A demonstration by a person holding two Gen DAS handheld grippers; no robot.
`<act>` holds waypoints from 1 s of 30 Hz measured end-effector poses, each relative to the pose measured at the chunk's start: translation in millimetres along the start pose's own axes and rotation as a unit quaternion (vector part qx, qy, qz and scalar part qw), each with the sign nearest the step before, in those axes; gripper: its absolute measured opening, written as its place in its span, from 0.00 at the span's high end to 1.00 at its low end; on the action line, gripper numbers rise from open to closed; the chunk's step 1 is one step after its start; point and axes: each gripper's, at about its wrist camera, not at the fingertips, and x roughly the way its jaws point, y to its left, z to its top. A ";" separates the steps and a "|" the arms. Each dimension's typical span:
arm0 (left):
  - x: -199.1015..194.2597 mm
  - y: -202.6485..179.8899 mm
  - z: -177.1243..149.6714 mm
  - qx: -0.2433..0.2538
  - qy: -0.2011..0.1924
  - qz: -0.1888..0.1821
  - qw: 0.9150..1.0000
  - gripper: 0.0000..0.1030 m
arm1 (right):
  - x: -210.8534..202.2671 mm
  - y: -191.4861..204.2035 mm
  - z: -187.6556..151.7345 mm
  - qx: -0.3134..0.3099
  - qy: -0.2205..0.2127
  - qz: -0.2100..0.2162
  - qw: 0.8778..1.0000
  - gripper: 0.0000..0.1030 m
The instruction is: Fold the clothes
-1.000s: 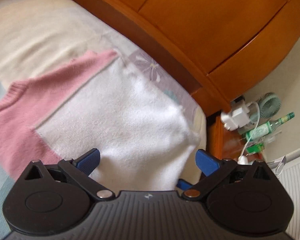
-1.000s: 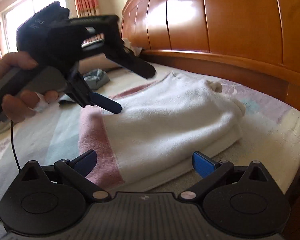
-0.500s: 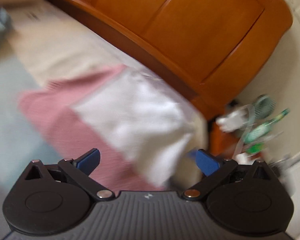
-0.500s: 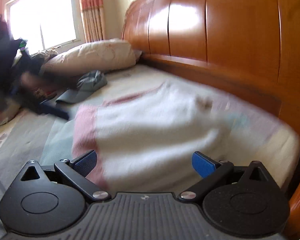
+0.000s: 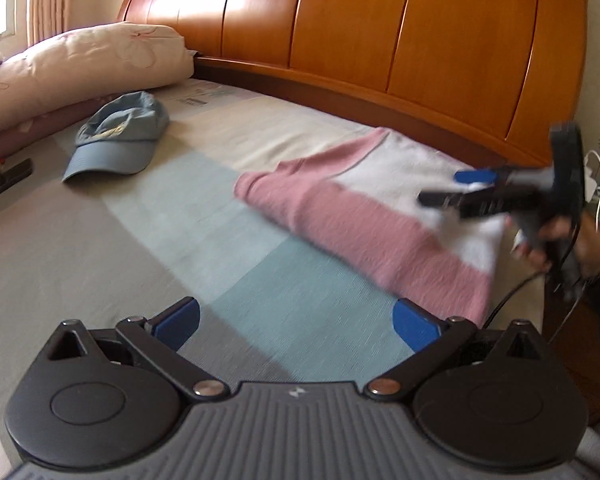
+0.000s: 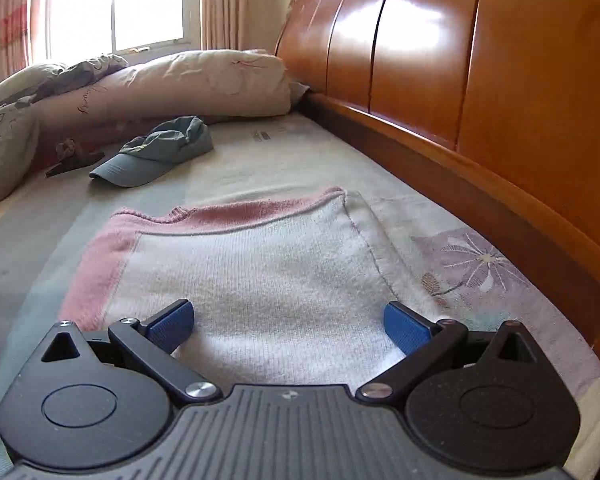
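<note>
- Left wrist view: the left gripper (image 5: 296,318) is seen with its blue-padded jaws spread wide and nothing between them; only the striped bedsheet (image 5: 228,240) lies below.
- The folded pink-and-white sweater (image 5: 364,216) lies ahead and to the right of this gripper, apart from its fingers, near the wooden headboard (image 5: 380,40).
- The right gripper (image 5: 456,190), held in a hand (image 5: 540,240), is seen over the sweater's white far end; it is blurred, and its jaw state cannot be told from this view.
- A blue cap (image 5: 120,140) lies to the left, well apart from the sweater, near a pillow (image 5: 80,68).
- Right wrist view: the right gripper (image 6: 288,326) is shown with its jaws spread apart, gripping nothing.
- The sweater (image 6: 252,264) lies directly under and ahead of it, the white part between the pads and the pink band along the far and left edges.
- The cap (image 6: 156,156) and pillow (image 6: 160,84) are seen beyond, with the headboard (image 6: 480,80) on the right.
</note>
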 end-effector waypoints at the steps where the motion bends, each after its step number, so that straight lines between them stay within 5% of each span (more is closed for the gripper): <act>1: -0.4 2.5 -4.2 -0.001 -0.004 -0.001 1.000 0.01 | -2.2 2.8 6.7 0.000 0.004 -0.004 1.000 0.00; 5: 0.8 10.8 -12.3 -0.020 -0.006 -0.009 1.000 0.01 | -4.6 20.1 35.7 -0.018 -0.011 0.003 1.000 0.00; 11: -11.5 16.2 -20.5 -0.027 -0.005 -0.012 1.000 0.01 | 40.9 8.2 24.5 0.006 0.042 -0.065 0.997 0.00; 14: -17.6 19.7 -27.3 -0.023 -0.005 -0.011 1.000 0.01 | 23.5 11.0 28.7 0.036 0.041 -0.079 0.995 0.00; 18: -27.1 22.4 -35.1 -0.042 -0.004 -0.004 0.999 0.01 | -11.3 48.7 20.6 0.011 0.010 -0.027 1.000 0.00; 25: -72.6 16.2 -42.0 -0.014 -0.032 0.022 0.999 0.01 | -26.1 91.3 9.4 0.004 0.072 -0.026 0.997 0.00; 30: -98.1 4.6 -52.1 0.023 -0.039 0.034 0.998 0.01 | -82.6 117.7 11.0 -0.002 0.065 -0.052 0.997 0.00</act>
